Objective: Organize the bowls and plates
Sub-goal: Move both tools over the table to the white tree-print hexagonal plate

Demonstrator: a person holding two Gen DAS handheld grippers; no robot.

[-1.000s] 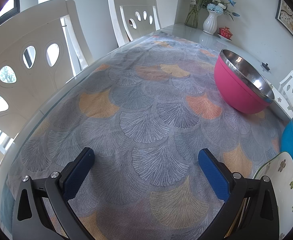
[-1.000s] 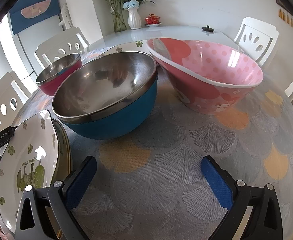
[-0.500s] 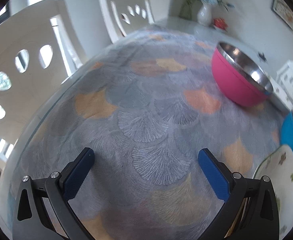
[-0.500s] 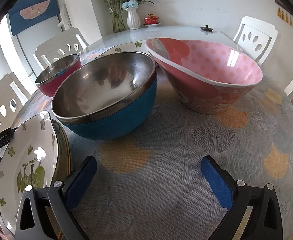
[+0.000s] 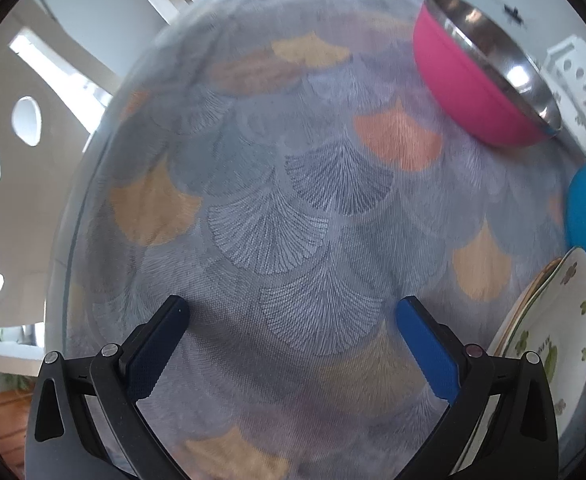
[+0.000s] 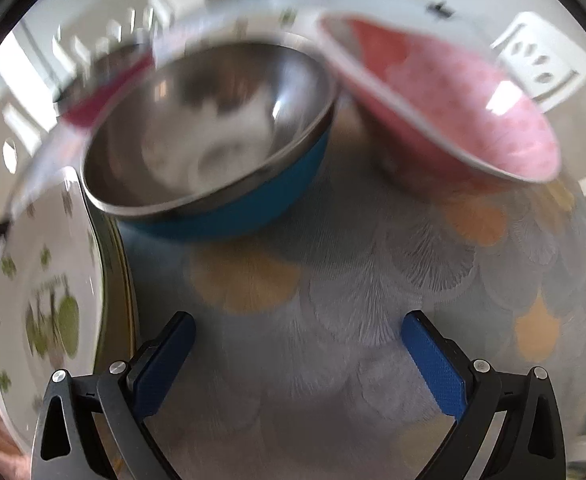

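My left gripper (image 5: 293, 320) is open and empty above the patterned tablecloth. A magenta steel-lined bowl (image 5: 473, 92) stands at the far right of its view, a blue steel-lined bowl (image 5: 585, 216) at the right edge, and a white flowered plate (image 5: 549, 344) beside my right finger. My right gripper (image 6: 297, 336) is open and empty. Ahead of it stand the blue bowl (image 6: 221, 208) and a pink dotted bowl (image 6: 453, 120). The flowered plate (image 6: 41, 280) lies to the left over another plate. The magenta bowl (image 6: 93, 104) is blurred behind.
White chairs (image 5: 9, 152) stand along the table's left side in the left wrist view, and another chair (image 6: 541, 64) is at the far right in the right wrist view. The table edge (image 5: 69, 248) curves close on the left.
Both cameras have tipped downward and moved forward. The bowls sit higher and larger in the right view, now blurred. The vase and wall have left the left view. Both grippers stay open.
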